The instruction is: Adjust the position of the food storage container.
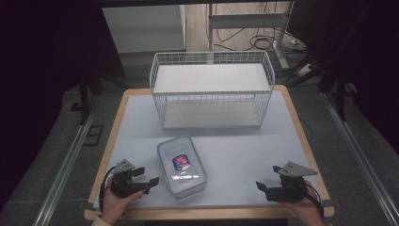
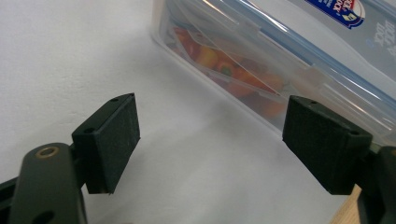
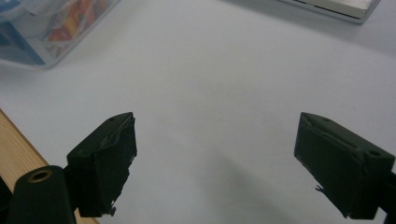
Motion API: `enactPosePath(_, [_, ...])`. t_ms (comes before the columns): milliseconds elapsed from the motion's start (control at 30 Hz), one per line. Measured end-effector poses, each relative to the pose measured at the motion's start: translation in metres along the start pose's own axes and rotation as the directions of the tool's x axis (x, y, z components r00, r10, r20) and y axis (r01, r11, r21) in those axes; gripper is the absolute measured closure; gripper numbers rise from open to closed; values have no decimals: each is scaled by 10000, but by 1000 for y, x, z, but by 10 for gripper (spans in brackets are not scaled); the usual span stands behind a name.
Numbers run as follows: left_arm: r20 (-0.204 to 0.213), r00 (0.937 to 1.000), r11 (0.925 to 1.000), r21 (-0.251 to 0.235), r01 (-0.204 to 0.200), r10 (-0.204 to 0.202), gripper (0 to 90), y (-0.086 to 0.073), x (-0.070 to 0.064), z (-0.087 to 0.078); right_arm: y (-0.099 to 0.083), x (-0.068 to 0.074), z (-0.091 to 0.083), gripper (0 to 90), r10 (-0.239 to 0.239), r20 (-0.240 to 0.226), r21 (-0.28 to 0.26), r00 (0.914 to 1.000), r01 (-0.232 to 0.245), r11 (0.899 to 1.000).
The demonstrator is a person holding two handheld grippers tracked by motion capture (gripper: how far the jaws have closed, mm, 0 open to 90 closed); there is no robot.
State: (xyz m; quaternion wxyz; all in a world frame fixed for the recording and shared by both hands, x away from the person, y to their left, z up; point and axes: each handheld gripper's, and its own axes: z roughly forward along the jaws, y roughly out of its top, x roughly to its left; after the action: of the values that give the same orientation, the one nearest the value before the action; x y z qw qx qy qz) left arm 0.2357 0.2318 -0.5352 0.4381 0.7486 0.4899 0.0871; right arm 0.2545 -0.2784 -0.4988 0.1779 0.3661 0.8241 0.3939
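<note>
Our left claw [image 1: 149,181], jaws wide and empty, sits just beside the clear container [image 1: 181,165], nearer than our equally wide right claw [image 1: 260,185].

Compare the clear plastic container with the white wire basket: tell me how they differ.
The clear plastic container is low and flat with solid see-through walls; the white wire basket is taller, wider and made of open mesh. The container is shut with a clip lid that carries a label; the basket is open on top. The container lies near the left tool; the basket stands farther back. Both rest on the table.
</note>
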Motion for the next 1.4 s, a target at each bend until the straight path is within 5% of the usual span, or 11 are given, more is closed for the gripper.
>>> enactPosePath(300, [-73, 10000, 9999, -137, 8, -9, 243, 2, -1, -6, 1, 1, -2, 141, -244, 450, 260, 9987, 233, 9994])
enactPosePath(367, [-89, 9999, 9999, -133, -73, 72, 365, 4, -2, -10, 1, -1, -2, 141, -107, 499, 296, 9987, 92, 9995])
enactPosePath(467, [-131, 9989, 9990, 13, -450, 451, 694, 8, -3, -17, 1, -3, -2, 141, 42, 674, 309, 9977, -63, 9995])
enactPosePath(600, [-164, 9947, 9947, 178, -1010, 1013, 878, 12, -10, -27, 1, -6, -3, 144, 286, 660, 271, 9974, -304, 9992])
enactPosePath(867, [503, 9916, 9890, 821, -1233, 1195, 896, 5, -27, -18, 2, -6, -4, 149, 289, 675, 306, 9973, -310, 9991])
enactPosePath(1400, [1566, 9727, 9667, 1641, -1965, 1711, 897, 3, -54, 7, 2, -7, -6, 152, 326, 710, 275, 9969, -346, 9990])
